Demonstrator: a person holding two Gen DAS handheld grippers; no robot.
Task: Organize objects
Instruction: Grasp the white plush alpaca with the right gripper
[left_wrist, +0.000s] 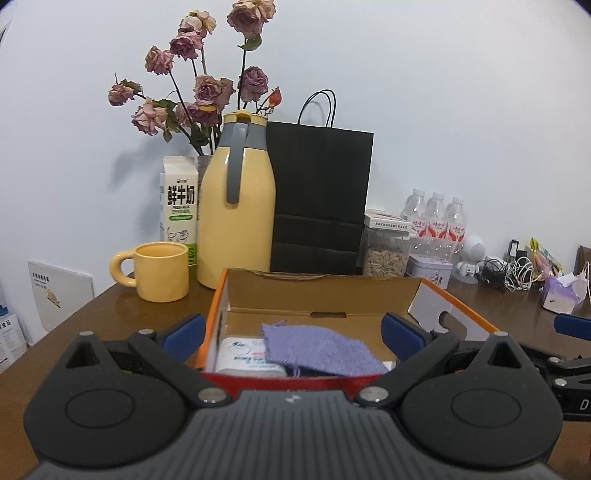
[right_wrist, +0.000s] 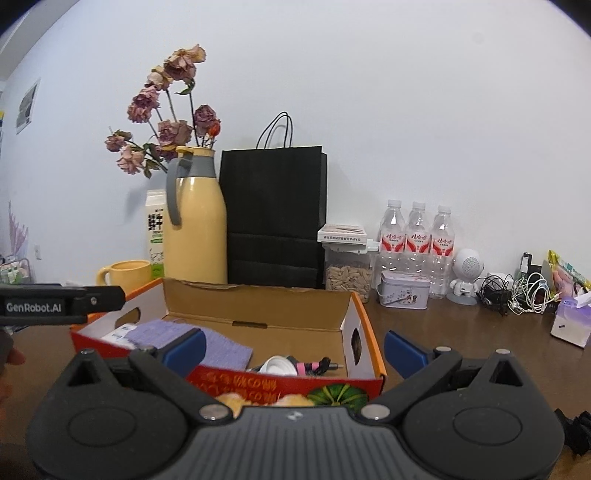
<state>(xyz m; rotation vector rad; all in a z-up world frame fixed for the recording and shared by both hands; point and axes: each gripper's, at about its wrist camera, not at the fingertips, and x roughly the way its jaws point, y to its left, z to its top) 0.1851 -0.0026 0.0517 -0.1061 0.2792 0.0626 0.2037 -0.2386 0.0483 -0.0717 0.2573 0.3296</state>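
- Left gripper (left_wrist: 293, 338): jaws spread, empty; positioned at the near wall of the cardboard box (left_wrist: 458, 314), directly ahead.
- Purple cloth (left_wrist: 317, 349): lies flat in the box's left half, partly covering a white packet (left_wrist: 243, 356); long axis runs left-right. Left gripper judged nearer.
- Right gripper (right_wrist: 295, 349): jaws spread, empty; facing the box's right half, where small items (right_wrist: 295, 366) lie.

brown table (right_wrist: 461, 332) carries open box (right_wrist: 258, 308), mug (left_wrist: 160, 271), thermos (left_wrist: 236, 210).

Lilac cloth (left_wrist: 321, 349); orange-edged cardboard box (left_wrist: 458, 306); yellow flask (left_wrist: 236, 206), grey handle; black bag (left_wrist: 319, 199).
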